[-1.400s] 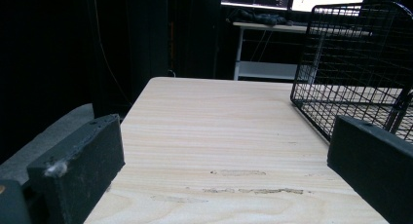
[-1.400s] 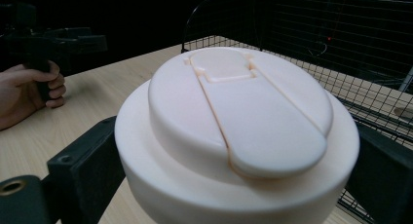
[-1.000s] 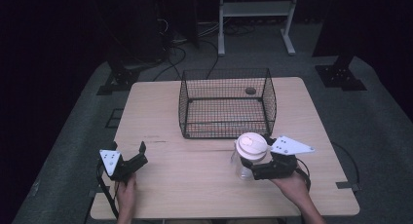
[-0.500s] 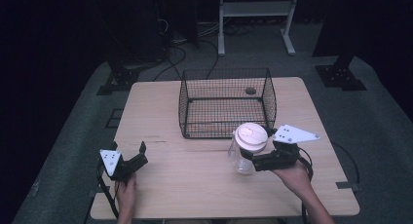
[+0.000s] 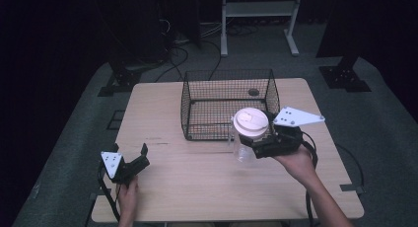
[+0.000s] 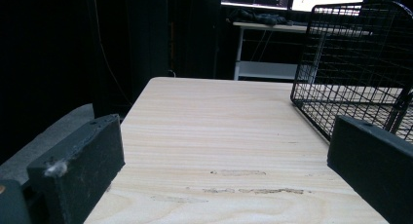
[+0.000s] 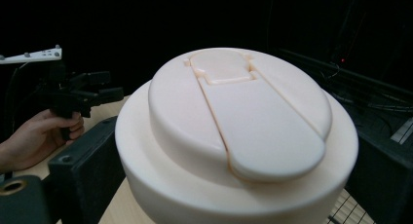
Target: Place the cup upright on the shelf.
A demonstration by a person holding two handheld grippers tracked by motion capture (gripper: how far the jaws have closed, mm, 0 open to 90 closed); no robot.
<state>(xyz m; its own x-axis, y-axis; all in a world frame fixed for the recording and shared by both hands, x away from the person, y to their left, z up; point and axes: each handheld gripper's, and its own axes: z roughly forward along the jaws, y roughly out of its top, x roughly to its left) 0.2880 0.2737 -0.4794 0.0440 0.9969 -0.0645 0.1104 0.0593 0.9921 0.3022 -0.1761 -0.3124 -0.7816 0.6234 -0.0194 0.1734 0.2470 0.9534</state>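
In the high view, the left gripper (image 5: 129, 164) sits at the lower left of the frame, resting low on the wooden table (image 5: 197, 187) near its front edge, with a hand (image 5: 129, 197) holding it from below. Its jaws stand wide apart with nothing between them; the left gripper view shows bare tabletop in the gap. Above the middle of the frame stands a black wire basket (image 5: 229, 104), open at the top. Just right of centre, the right gripper (image 5: 257, 140) has its jaws clamped on a clear jar with a cream lid (image 5: 250, 122), lifted beside the basket's front right corner. In the right gripper view the lid (image 7: 238, 136) sits between the two black jaws.
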